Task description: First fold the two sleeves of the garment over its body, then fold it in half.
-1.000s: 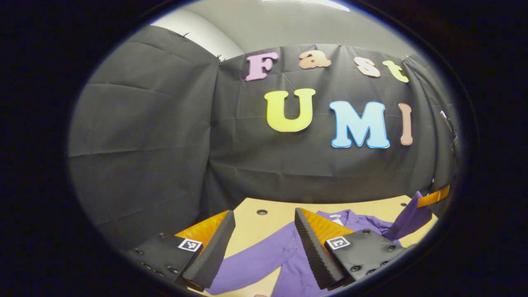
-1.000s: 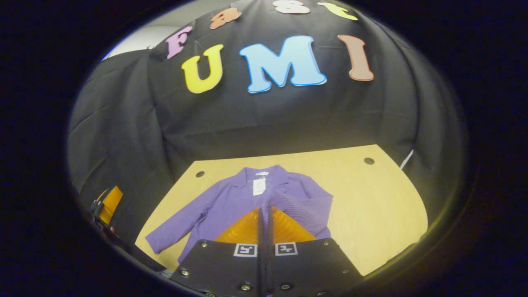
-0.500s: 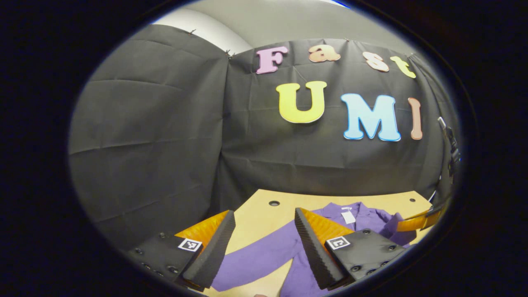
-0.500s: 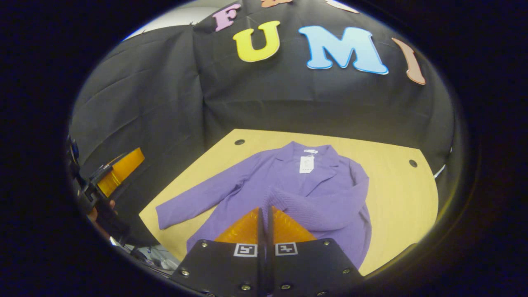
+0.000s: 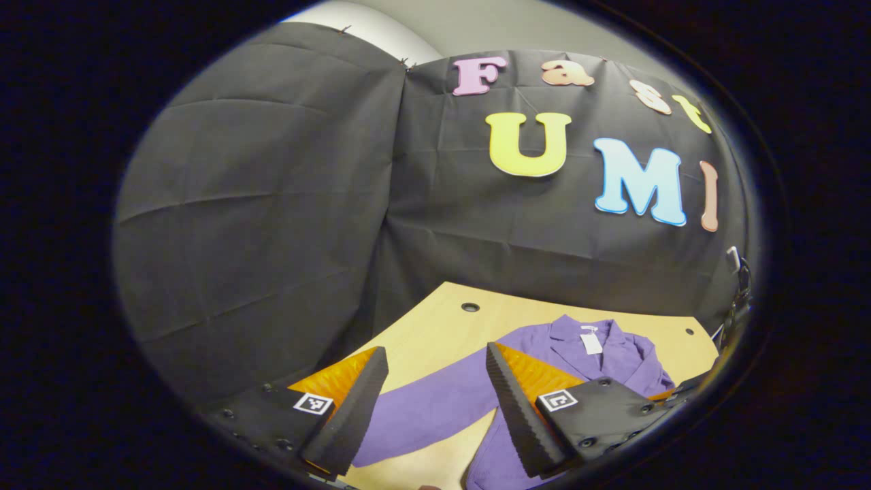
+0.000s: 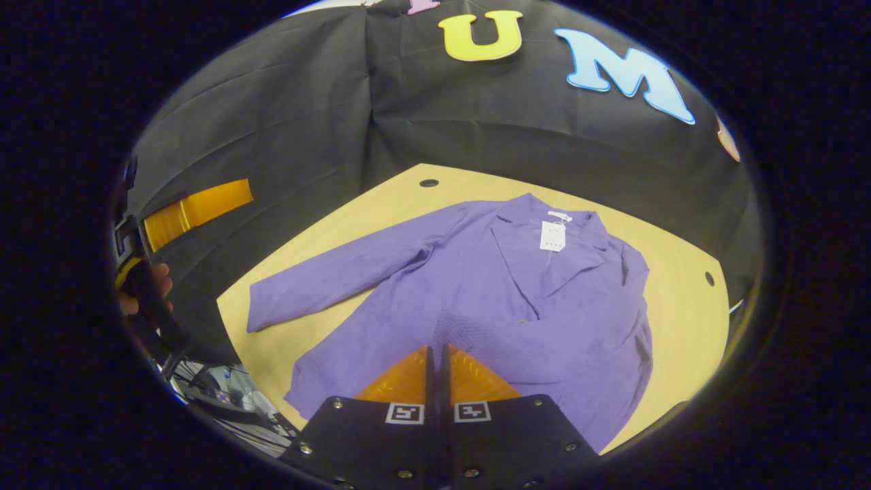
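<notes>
Lowered since a second ago, my right tongs now sit close over the purple corduroy jacket, clamped together on its folded-over sleeve cuff. It lies flat on the pale wooden worktop, other sleeve outstretched beneath my left tongs, which hang apart.

A pale wooden worktop with round holes fills the lower frame; creased black cloth hangs behind. A grey wall shows at the top.
</notes>
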### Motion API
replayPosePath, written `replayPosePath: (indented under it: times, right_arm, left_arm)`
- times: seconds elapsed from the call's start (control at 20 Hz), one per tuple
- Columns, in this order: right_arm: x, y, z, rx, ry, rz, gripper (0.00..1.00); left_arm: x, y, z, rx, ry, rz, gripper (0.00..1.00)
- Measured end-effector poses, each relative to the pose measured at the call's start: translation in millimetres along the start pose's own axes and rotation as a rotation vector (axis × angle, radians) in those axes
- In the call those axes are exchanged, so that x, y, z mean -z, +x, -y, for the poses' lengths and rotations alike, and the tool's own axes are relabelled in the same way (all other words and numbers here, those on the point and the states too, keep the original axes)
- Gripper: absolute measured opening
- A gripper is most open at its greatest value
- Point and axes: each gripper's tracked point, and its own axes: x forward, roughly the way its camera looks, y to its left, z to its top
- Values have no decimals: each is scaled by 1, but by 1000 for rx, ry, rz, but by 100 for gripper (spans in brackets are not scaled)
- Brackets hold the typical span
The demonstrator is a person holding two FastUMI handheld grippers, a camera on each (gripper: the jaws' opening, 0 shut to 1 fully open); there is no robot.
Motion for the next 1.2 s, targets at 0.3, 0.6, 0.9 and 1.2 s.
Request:
replayPosePath:
  times: [0.3,0.6,0.9,1.2]
  right_arm:
    - [4,1,-9,-36,-3,-1,16]
    - [-21,-17,-5,5,-71,113,100]
    - [-68,-50,5,84,-111,296,96]
    - [-78,-63,3,75,-79,314,96]
  left_arm:
    - [19,7,-7,-31,8,-34,94]
    - [36,14,-13,-76,-16,-72,94]
    - [70,21,-55,-230,-77,-157,94]
    - [128,17,-111,-406,-146,-341,94]
